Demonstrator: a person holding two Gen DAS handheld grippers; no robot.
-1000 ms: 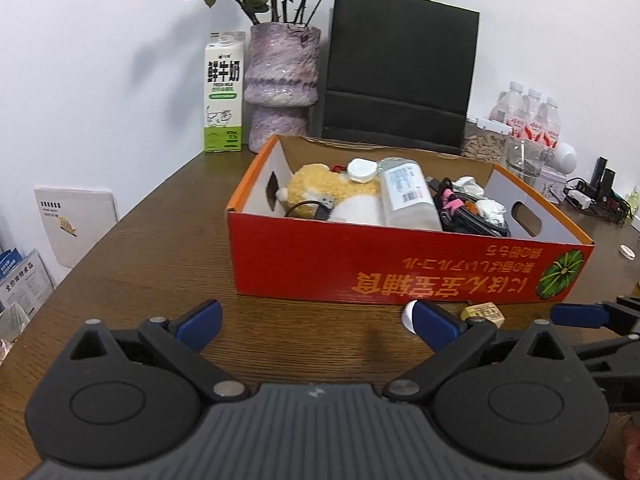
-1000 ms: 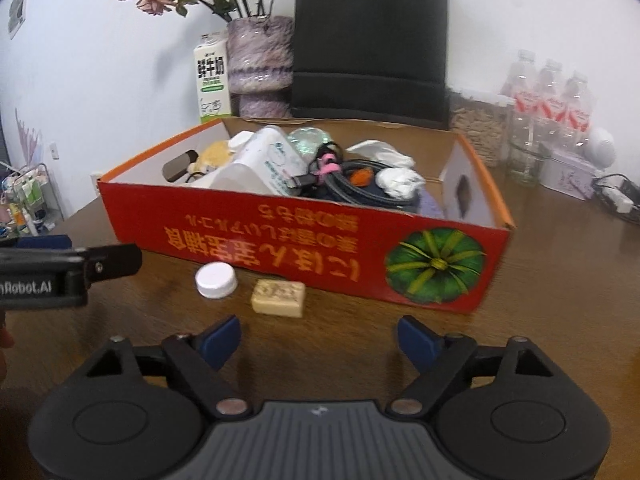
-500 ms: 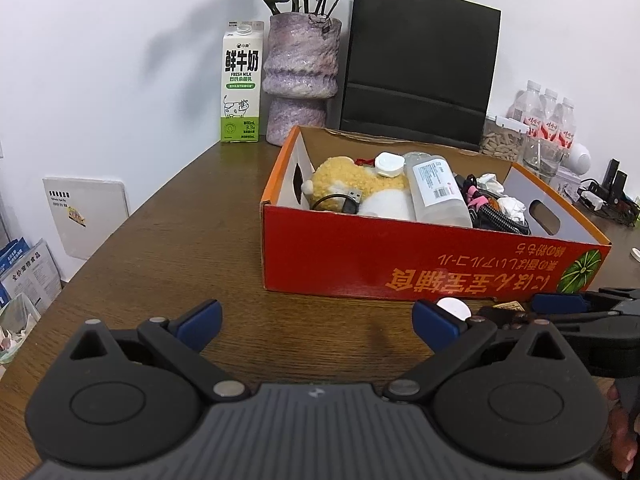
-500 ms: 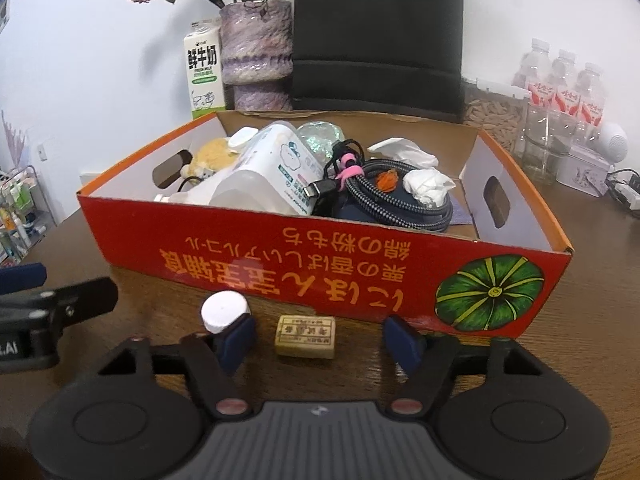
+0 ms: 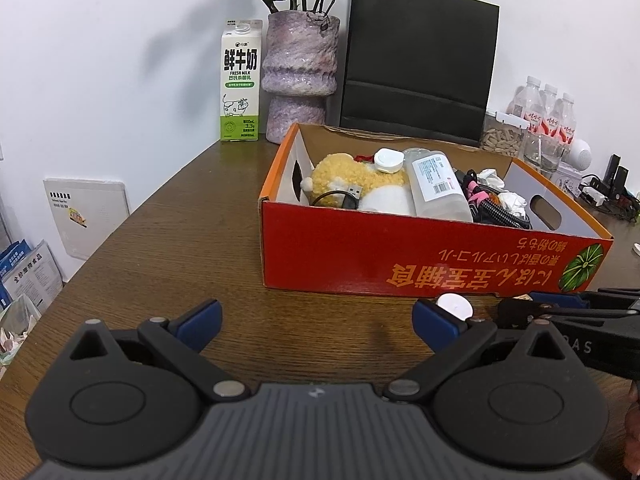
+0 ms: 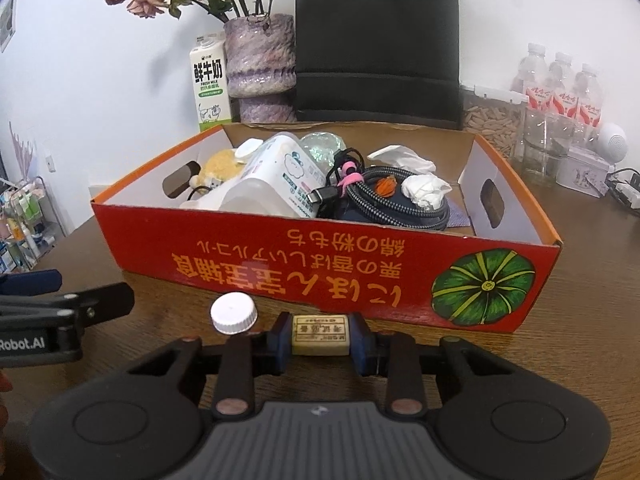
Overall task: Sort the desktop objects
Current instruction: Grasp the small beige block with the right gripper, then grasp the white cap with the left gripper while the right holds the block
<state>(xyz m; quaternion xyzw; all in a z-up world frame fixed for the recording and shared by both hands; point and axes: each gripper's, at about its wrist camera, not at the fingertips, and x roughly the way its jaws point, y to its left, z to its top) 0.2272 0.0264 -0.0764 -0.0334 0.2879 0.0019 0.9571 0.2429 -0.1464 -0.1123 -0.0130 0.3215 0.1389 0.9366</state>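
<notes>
My right gripper (image 6: 320,338) is closing its jaws on the eraser (image 6: 320,335) at lower centre, my left gripper (image 5: 316,318) gapes empty, the white cap (image 6: 234,313) waits beside, and the red box (image 6: 320,272) above already looks mostly filled.

"FRESH MILK" on white-and-green tall milk carton (image 5: 240,84), "Robot.AI" on black left tongs (image 6: 24,344), upside-down yellow Japanese print on red cardboard box (image 6: 320,268)
</notes>
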